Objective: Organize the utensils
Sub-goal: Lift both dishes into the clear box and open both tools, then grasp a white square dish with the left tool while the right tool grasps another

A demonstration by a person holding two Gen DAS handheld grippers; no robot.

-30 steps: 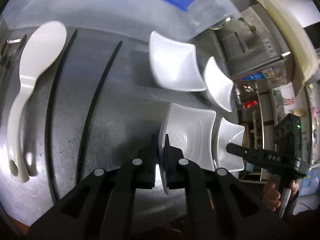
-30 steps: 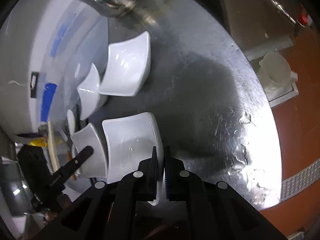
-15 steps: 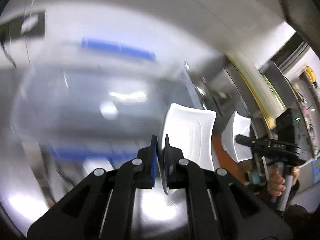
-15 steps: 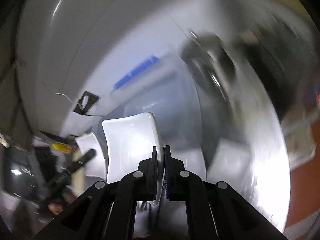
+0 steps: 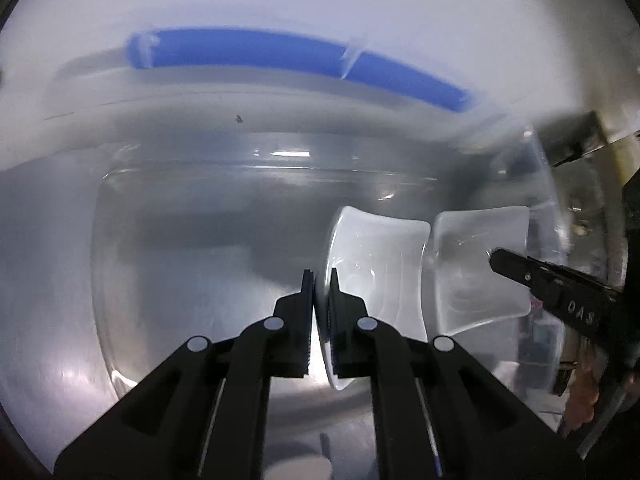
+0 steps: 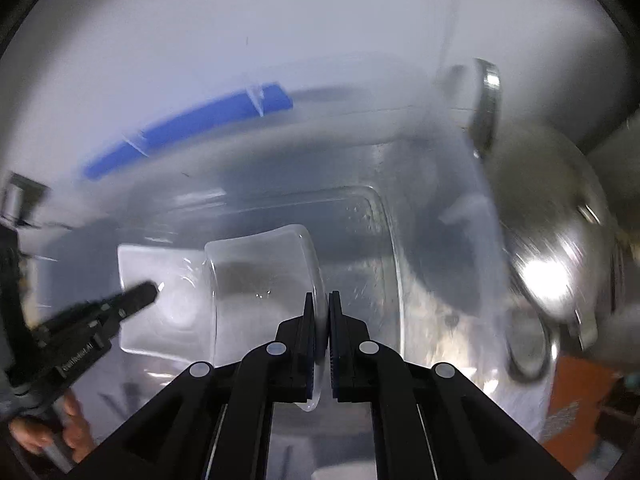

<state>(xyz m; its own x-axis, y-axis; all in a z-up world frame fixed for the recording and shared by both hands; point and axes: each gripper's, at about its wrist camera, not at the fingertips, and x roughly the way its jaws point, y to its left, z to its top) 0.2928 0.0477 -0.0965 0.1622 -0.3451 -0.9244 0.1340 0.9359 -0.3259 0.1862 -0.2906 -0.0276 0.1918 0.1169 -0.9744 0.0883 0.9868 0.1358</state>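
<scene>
My left gripper (image 5: 322, 280) is shut on the rim of a white square dish (image 5: 376, 268) and holds it over the inside of a clear plastic bin (image 5: 200, 208). My right gripper (image 6: 319, 300) is shut on the rim of a second white square dish (image 6: 260, 280), also held over the bin (image 6: 380, 240). Each view shows the other gripper with its dish beside mine: the right gripper (image 5: 500, 258) with its dish (image 5: 476, 268), and the left gripper (image 6: 148, 292) with its dish (image 6: 160, 288). The two dishes hang side by side, almost touching.
The bin has a blue handle (image 5: 280, 56) on its far wall, also in the right wrist view (image 6: 180, 132). A shiny metal pot (image 6: 540, 240) stands right of the bin. Steel tabletop lies below the bin. The frames are motion-blurred.
Both grippers lifted their dishes off the steel table and carried them forward to the bin. They now hold them over its inside. The spoon, chopsticks and other dishes left the view.
</scene>
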